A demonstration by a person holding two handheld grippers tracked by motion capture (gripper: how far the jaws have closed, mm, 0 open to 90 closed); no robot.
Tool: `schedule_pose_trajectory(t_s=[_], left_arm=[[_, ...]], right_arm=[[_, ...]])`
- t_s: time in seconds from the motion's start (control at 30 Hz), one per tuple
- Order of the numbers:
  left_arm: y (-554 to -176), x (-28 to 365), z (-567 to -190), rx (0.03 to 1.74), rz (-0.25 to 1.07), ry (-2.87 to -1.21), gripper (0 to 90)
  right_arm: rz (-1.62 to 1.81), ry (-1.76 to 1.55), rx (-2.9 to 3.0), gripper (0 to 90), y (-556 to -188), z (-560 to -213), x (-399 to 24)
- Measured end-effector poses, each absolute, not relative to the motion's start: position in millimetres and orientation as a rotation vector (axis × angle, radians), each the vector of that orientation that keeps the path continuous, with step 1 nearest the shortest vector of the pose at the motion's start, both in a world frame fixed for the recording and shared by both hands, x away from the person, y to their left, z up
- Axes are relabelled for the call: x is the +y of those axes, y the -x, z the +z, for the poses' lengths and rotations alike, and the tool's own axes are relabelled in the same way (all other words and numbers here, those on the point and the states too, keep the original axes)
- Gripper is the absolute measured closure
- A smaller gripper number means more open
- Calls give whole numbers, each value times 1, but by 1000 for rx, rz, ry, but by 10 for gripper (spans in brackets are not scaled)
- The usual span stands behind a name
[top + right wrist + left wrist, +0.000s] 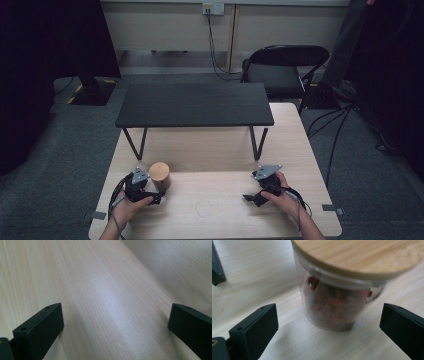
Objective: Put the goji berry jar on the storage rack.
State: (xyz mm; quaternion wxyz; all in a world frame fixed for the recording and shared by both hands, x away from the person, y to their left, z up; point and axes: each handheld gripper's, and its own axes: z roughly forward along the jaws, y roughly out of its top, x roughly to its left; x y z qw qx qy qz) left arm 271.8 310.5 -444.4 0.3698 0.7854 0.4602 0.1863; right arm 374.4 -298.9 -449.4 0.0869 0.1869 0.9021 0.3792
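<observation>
the jar stands upright on the desk near its left edge, a clear glass body with reddish-brown dried bits inside and a round wooden lid on top. the left gripper sits low on the desk just beside it on the near side, and in the left gripper view both black jaws are spread wide, one to each side of the jar, touching nothing. the step in hand looks like a grasp of the jar. to do it well, slide the jaws further forward until the glass body sits squarely between them, below the lid's overhang, then close evenly so the jar does not tip or skid on the smooth wood. gripping the lid alone risks lifting it off. the right gripper rests near the right part of the near edge, jaws wide apart over bare wood and holding nothing. a black shelf stands over the far half of the desk.
</observation>
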Motion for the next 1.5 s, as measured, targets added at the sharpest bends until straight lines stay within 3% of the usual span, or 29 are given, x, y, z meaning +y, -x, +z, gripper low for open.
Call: schedule_pose_trajectory(t_s=[0.47,0.9,1.5], left_arm=[[-290,299,-445,1174,465,-2018,26],[-294,297,-445,1151,473,-2019,241],[-283,302,-428,1092,475,-2028,256]], right_arm=[[1129,-557,2687,0,-374,-449,-299],[1128,-557,2687,0,-374,-449,-299],[1129,-557,2687,0,-374,-449,-299]])
